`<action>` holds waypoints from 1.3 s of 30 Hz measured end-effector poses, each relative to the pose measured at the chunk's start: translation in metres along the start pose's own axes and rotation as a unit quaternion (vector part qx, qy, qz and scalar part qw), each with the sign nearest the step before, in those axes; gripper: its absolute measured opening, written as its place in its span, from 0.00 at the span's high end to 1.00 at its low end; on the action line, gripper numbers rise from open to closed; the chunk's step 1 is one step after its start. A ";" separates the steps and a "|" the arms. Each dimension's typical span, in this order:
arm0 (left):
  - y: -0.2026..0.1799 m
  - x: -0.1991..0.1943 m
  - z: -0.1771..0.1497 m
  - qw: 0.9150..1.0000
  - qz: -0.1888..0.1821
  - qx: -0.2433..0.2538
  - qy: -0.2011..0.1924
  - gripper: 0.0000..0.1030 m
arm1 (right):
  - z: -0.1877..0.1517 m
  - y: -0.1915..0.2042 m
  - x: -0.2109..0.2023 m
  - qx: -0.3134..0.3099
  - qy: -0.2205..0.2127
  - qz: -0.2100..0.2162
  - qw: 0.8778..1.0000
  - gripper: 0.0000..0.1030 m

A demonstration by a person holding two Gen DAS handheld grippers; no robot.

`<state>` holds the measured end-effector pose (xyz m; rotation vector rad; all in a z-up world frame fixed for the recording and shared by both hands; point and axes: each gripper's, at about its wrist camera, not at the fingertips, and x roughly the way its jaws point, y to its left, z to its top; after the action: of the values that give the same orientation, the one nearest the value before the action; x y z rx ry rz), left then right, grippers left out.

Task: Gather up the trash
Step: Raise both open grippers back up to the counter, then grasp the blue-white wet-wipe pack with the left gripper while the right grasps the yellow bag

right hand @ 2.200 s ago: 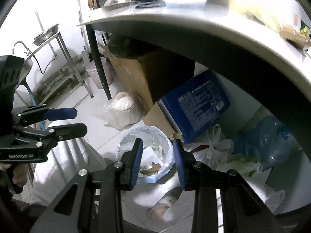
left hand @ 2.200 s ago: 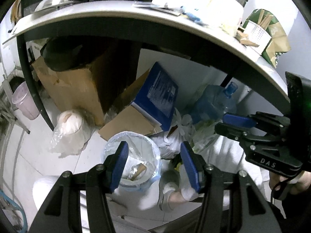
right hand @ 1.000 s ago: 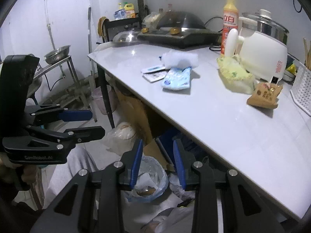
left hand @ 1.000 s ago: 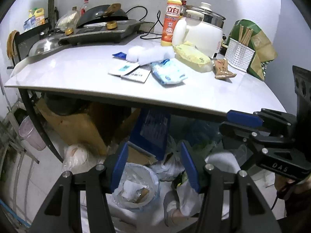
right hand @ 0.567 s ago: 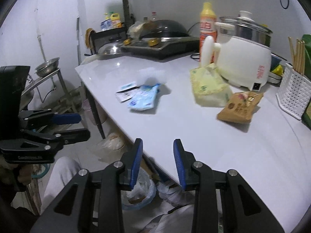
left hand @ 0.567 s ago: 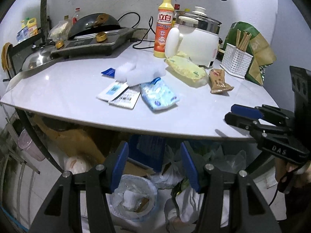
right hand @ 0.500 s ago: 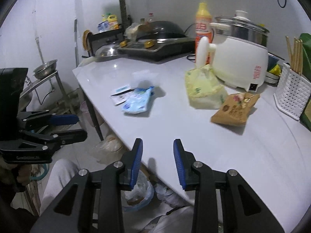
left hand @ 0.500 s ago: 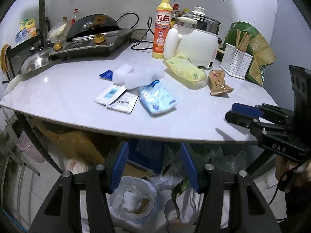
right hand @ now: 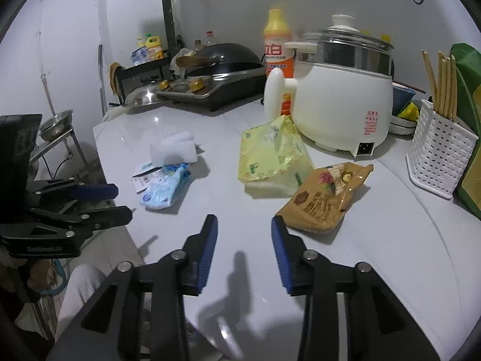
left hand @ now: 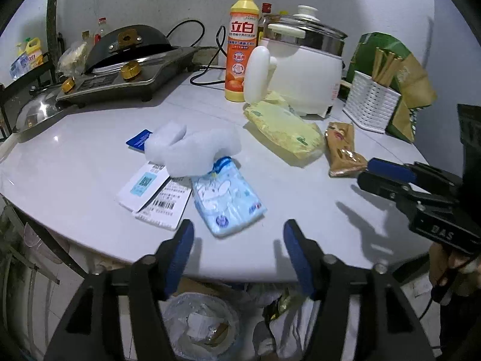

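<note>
While both grippers hung over the near edge of the worktop (left hand: 75, 162), each stood open and empty, their jaws having just been widening with nothing between them: the left gripper (left hand: 237, 234) in front of the blue wipes pack (left hand: 227, 200), the right gripper (right hand: 242, 230) beside the brown wrapper (right hand: 326, 197). Trash lay mid-worktop: a white foam wad (left hand: 192, 149) resting on paper labels (left hand: 153, 191) and the pack's far end, a yellow packet (left hand: 285, 131) against the cooker (left hand: 303, 75), the brown wrapper just beside it. All looked light. The blue pack seemed soft, glossy film, likely slippery, best pinched across its near end. The crinkled wrapper would probably crush easily; its raised near edge offered a hold. Flat labels looked hardest to lift. Below the edge stood a lined bin (left hand: 201, 328).
</note>
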<state>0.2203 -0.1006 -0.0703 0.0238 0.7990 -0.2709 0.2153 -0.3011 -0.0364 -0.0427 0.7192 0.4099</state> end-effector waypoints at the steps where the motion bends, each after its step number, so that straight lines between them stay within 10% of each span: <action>1: 0.000 0.004 0.002 1.000 0.001 -0.002 0.000 0.35 | 0.001 -0.003 0.002 0.002 -0.001 0.000 1.000 0.65; 20: 0.001 0.050 0.021 1.000 0.014 0.012 0.012 0.29 | 0.038 -0.021 0.035 0.012 -0.014 -0.013 1.000 0.48; 30: 0.010 0.040 0.023 1.000 -0.002 0.016 0.002 0.83 | 0.049 -0.010 0.057 0.002 -0.005 -0.022 1.000 0.48; 39: 0.015 0.024 0.025 1.000 -0.021 0.010 -0.020 0.87 | 0.060 -0.004 0.088 -0.001 0.026 -0.045 0.999 0.48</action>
<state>0.2577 -0.0944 -0.0707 0.0195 0.7573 -0.3173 0.3145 -0.2632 -0.0490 -0.0883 0.7652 0.3247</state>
